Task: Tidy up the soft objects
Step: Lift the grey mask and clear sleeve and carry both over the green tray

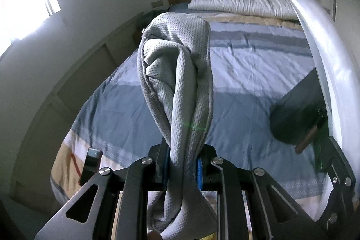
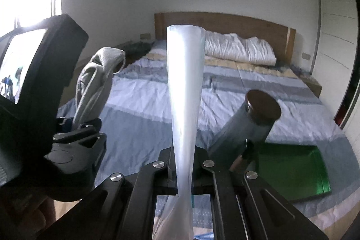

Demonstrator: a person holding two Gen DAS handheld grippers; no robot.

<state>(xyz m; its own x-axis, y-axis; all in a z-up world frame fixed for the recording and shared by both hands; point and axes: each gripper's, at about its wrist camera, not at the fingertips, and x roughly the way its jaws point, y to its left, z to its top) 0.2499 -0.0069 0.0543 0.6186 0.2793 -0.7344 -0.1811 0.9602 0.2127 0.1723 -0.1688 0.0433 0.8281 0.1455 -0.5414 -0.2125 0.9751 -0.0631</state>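
Observation:
In the left wrist view my left gripper is shut on a grey waffle-weave cloth. The cloth stands up bunched from between the jaws, and its tail hangs below them. My right gripper is shut on a translucent white plastic bag that rises from its jaws and flares wider toward the top. Both grippers are held above the foot of a bed. The right wrist view shows the left gripper with the grey cloth close on its left. The plastic bag curves along the right edge of the left wrist view.
The bed's cover is striped blue, white and tan. A white crumpled pillow lies against the wooden headboard. On the bed lie a grey cylinder with a brown lid and a green tray. There is a bright window on the left and a white wardrobe on the right.

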